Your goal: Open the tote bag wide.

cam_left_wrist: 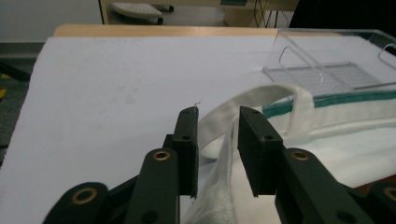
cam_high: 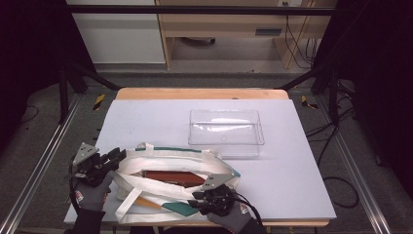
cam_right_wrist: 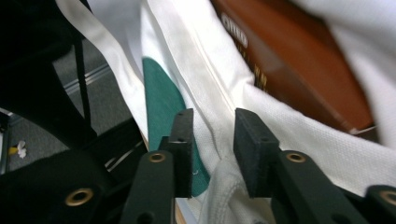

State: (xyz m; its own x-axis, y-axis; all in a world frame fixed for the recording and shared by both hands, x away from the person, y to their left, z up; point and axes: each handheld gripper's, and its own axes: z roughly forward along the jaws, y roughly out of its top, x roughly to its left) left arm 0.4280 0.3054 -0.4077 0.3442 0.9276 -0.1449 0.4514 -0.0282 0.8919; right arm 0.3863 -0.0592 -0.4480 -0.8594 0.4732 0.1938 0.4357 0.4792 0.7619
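I have the worktop (cam_high: pixel 146 122), covered in pale lilac, laid out ahead of me, and most of it is bare. The biggest thing on it is the white tote bag (cam_high: pixel 170 168) with teal trim, lying flat at the near edge, left of centre, its mouth pulled open. Inside, a reddish-brown book (cam_high: pixel 173 177) lies along the opening; from the right gripper view I can make out gold lettering on its spine but cannot read it. Beyond the bag, right of centre and toward the far side, sits a clear plastic tray (cam_high: pixel 226 127), with nothing in it that I can see.

My left gripper (cam_high: pixel 116 155) is at the bag's left end. Its jaws are spread, and a fold of the white handle strap (cam_left_wrist: pixel 243 105) runs up between them, yet the pads stand clear of it on both sides. My right gripper (cam_high: pixel 202 199) is at the near right rim of the bag, also spread, with the white fabric edge rising between the jaws and no pinch on it.

As I judge it, the bag mouth has been opened and the book exposed, so that part is done. The book is still inside the bag and the tray unfilled; if the tray is where it goes, lifting it out and carrying it over remains.
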